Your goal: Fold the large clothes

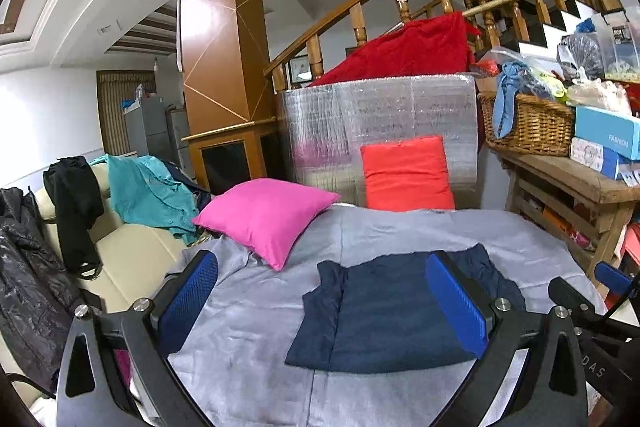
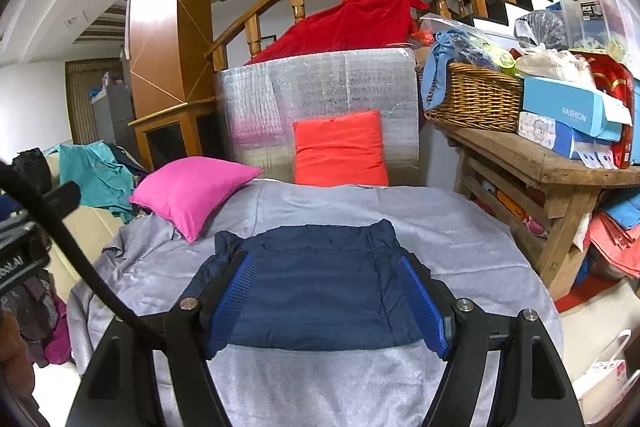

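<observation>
Both my left gripper [image 1: 334, 301] and right gripper [image 2: 336, 299] gape wide, holding nothing; the folded navy garment [image 2: 320, 279] lies just ahead between their fingers. Far right, a blue box [image 2: 568, 113] reads "FASHION".

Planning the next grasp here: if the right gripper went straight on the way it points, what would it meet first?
Most likely the navy garment folded on the grey sheet: the open right gripper frames it, nothing between, though depth is unclear.
</observation>
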Demonstrator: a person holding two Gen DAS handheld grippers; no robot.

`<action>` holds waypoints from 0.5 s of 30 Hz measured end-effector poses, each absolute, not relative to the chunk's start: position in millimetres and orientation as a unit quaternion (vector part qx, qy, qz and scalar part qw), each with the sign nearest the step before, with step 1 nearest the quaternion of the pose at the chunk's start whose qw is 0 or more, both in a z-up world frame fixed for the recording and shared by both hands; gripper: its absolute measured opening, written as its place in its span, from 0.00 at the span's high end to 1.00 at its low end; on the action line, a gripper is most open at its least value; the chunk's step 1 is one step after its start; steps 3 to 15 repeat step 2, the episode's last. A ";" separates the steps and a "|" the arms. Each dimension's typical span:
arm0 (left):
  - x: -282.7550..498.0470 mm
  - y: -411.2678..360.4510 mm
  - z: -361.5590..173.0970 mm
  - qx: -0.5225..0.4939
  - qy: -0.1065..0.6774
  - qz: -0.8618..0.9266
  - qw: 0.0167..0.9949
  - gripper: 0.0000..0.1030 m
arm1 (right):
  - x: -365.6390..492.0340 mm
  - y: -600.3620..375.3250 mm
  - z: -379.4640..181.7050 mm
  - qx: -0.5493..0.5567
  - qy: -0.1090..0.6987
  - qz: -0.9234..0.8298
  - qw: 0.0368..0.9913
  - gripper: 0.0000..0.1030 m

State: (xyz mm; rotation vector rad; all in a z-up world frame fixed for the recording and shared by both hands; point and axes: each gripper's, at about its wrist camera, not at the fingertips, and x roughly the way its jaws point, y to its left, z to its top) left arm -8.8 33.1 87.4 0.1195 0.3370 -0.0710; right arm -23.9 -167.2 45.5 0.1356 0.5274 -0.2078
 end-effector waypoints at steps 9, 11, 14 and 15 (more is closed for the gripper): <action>2.1 35.3 83.2 0.054 0.175 -0.036 0.982 0.00 | -16.5 -173.0 42.1 0.068 0.262 -0.111 0.956 0.25; 2.1 35.3 83.2 0.054 0.175 -0.036 0.982 0.00 | -16.5 -173.0 42.1 0.068 0.262 -0.111 0.956 0.25; 2.1 35.3 83.2 0.054 0.175 -0.036 0.982 0.00 | -16.5 -173.0 42.1 0.068 0.262 -0.111 0.956 0.25; 2.1 35.3 83.2 0.054 0.175 -0.036 0.982 0.00 | -16.5 -173.0 42.1 0.068 0.262 -0.111 0.956 0.25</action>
